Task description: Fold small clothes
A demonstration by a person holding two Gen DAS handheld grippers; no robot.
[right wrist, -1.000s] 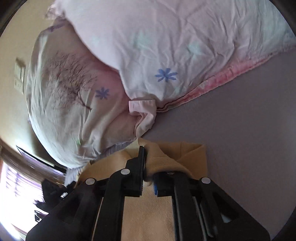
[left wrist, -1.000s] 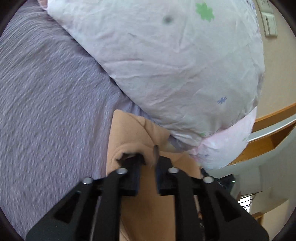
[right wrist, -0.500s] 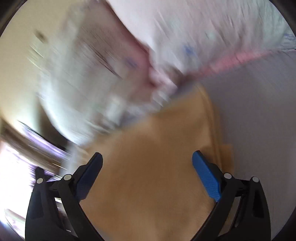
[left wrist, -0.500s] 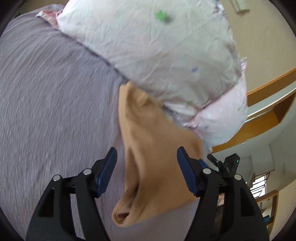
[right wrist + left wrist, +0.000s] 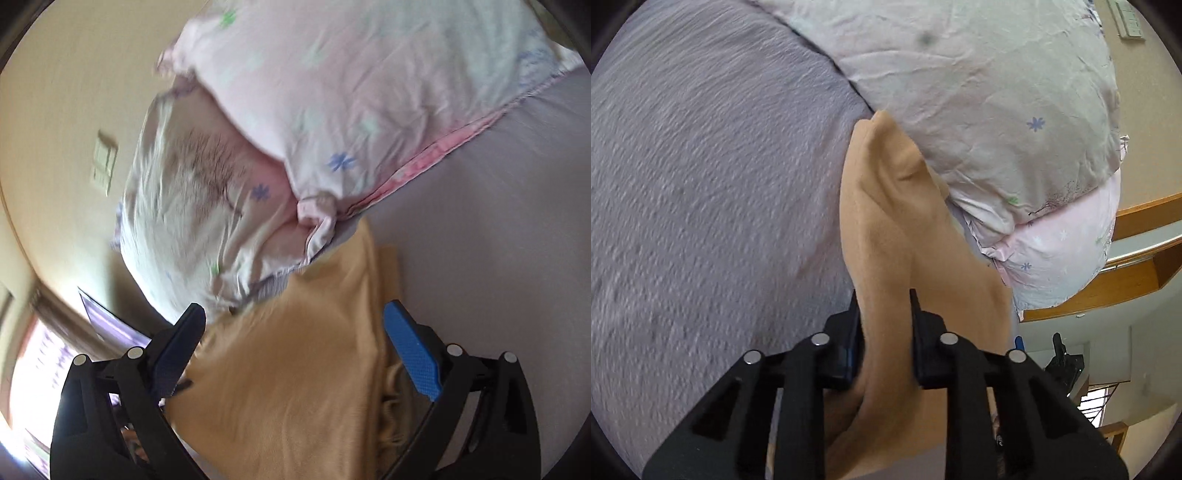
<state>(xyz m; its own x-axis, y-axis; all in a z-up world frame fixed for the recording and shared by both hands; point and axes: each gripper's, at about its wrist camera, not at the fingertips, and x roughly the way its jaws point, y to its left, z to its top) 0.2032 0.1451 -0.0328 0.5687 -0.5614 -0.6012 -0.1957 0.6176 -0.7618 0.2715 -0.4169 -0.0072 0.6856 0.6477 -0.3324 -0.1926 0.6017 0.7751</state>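
A small tan garment lies on the grey-purple bed sheet, its far end against the pillows. My left gripper is shut on a fold of the garment near its near end. In the right wrist view the same tan garment lies spread below my right gripper. That gripper is open wide, with one blue-padded finger on each side of the cloth, and holds nothing.
Two stacked floral pillows lie at the head of the bed; they also show in the right wrist view. A wooden headboard ledge and a beige wall with a switch plate lie beyond.
Both grippers let go of the garment and opened half a second ago. Since then my left gripper has closed on a fold of it; my right gripper stays open.
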